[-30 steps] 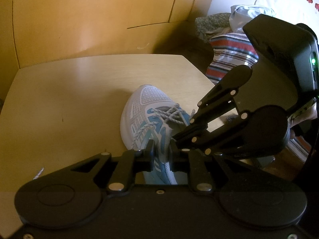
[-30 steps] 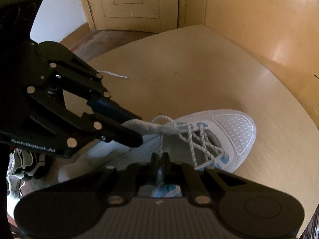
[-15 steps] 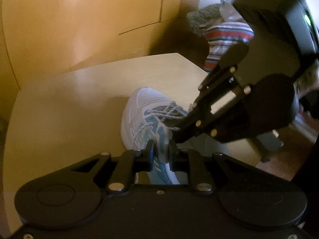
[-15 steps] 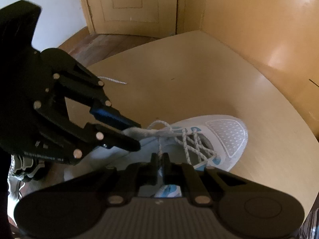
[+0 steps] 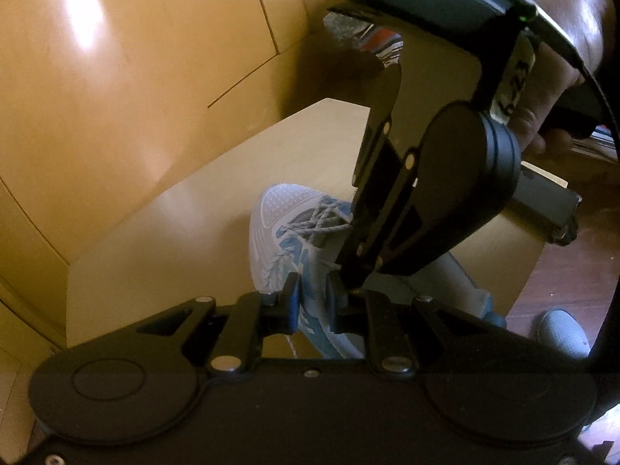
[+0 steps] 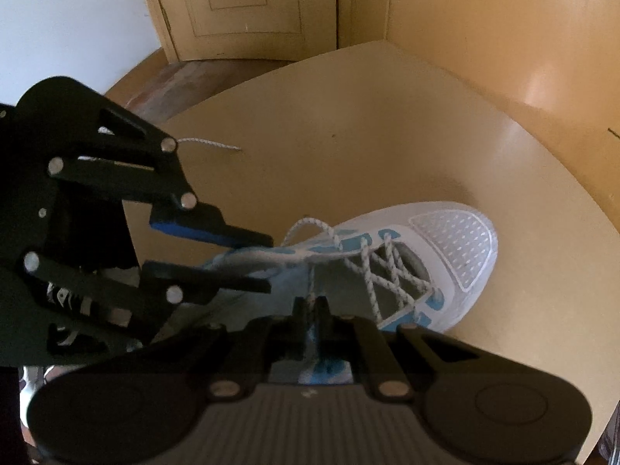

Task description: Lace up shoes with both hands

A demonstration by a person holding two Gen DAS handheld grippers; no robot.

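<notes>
Sitting on the yellow table, near its edge, is the white and blue shoe, toe pointing away from both cameras. Right gripper has its 2 fingers pressed together on a strand of the white speckled lace that runs up from the eyelets. Left gripper comes in from the left of the right wrist view, its 2 fingers a narrow gap apart around a pale band at the shoe's opening, likely the tongue; whether they pinch it I cannot tell. Laces criss-cross the upper. A loose lace end lies on the table, well apart from the shoe. A hand grips the right gripper's handle.
</notes>
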